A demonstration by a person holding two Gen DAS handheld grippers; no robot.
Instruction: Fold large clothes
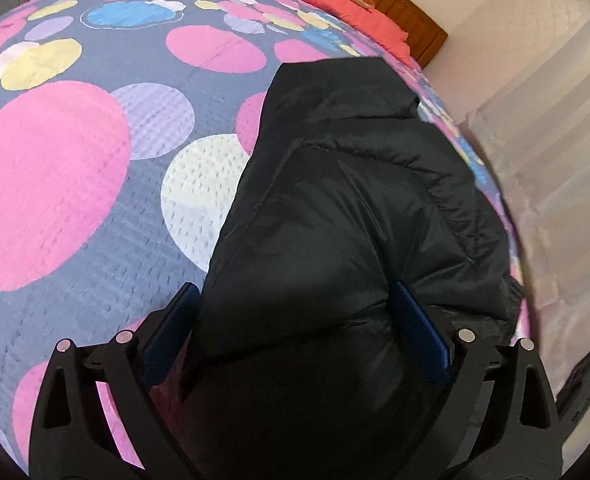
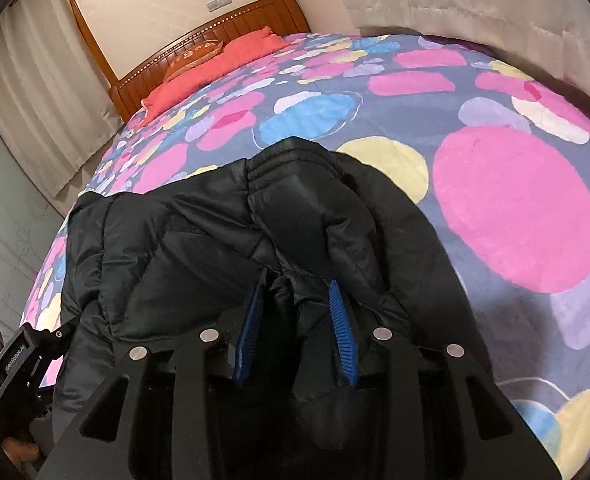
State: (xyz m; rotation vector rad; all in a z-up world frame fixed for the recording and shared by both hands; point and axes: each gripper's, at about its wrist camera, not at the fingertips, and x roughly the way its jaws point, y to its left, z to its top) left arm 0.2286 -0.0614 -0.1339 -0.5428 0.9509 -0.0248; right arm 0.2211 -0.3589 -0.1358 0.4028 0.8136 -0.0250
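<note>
Left tool [image 1: 295, 300]: its two blue pads stand wide apart, with a thick bulge of the black jacket [image 1: 355, 208] filling the space between them. The cloth reaches both pads, but I cannot tell whether they squeeze it.
Right tool [image 2: 297, 300]: its ribbed blue pads are a little apart, with a narrow fold of the jacket [image 2: 215, 240] between them. I cannot tell whether the pads press on the fold.
Jacket: a black padded one, lying bunched and creased on the bed [image 1: 75, 200], near the edge that faces the curtain [image 1: 555, 140]. In the right wrist view its ribbed collar part rises at the far side, beyond the pads.
Bed: covered with a grey quilt printed with big pink, yellow, blue and white spots.
Far end of bed: a coral pillow [image 2: 215, 68] against a brown wooden headboard [image 2: 231, 24].
Left edge of right wrist view: the other black handle [image 2: 19, 364], low beside the bed.
</note>
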